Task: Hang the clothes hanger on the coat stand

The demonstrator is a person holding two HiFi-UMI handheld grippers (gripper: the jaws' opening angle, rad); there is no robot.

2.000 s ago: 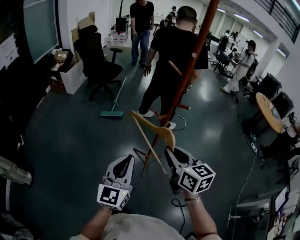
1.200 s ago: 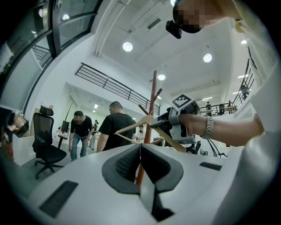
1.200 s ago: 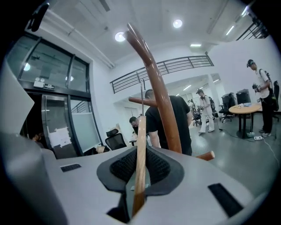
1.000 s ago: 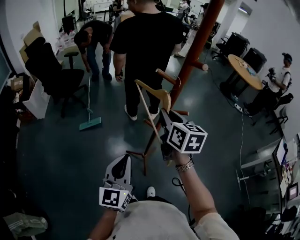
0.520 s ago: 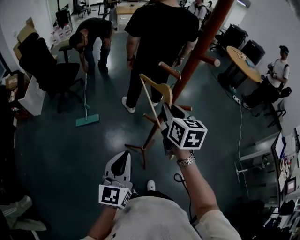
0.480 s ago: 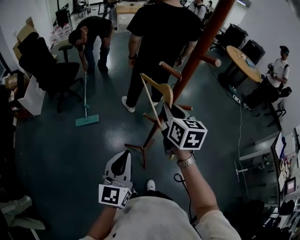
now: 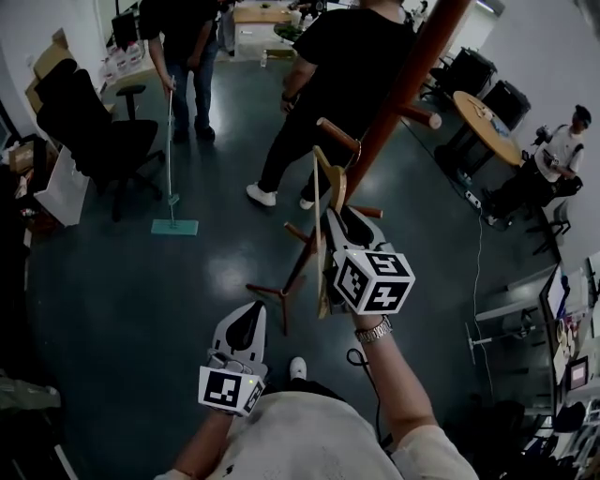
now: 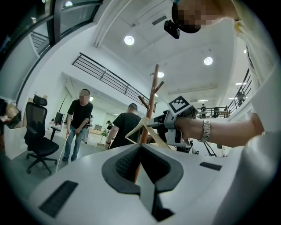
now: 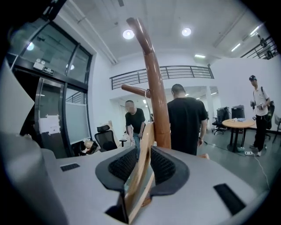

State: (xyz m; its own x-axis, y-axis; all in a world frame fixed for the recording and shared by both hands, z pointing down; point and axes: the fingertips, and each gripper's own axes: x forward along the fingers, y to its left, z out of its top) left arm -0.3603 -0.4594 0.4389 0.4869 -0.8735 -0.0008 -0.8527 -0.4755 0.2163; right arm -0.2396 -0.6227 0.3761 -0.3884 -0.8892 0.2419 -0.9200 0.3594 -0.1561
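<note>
The right gripper (image 7: 342,230) is clamped on the wooden hanger (image 7: 335,183). In the right gripper view its jaws (image 9: 142,151) press either side of the hanger's flat wooden arm (image 9: 141,176), which runs up between the pads. In the head view the hanger stands nearly on edge, rising towards 12 o'clock from the gripper. Its upper end is just beside a peg (image 7: 337,137) of the coat stand (image 7: 398,89). Whether the hook is over that peg cannot be told. The stand's red-brown pole slants from 6 o'clock, near the gripper, up to 1 o'clock.

The left gripper (image 7: 248,323) is low at 6 o'clock, well apart from the hanger. Its jaws (image 8: 140,147) are pressed together with nothing between them.

At 9 o'clock a white box (image 7: 54,187) stands by a black office chair (image 7: 89,122); what it holds cannot be made out. A mop (image 7: 173,225) rests on the floor at 10 o'clock, held by a person (image 7: 183,28). Another person in a black shirt (image 7: 347,56) is just beyond the stand, and a round table (image 7: 487,117) is at 2 o'clock.
</note>
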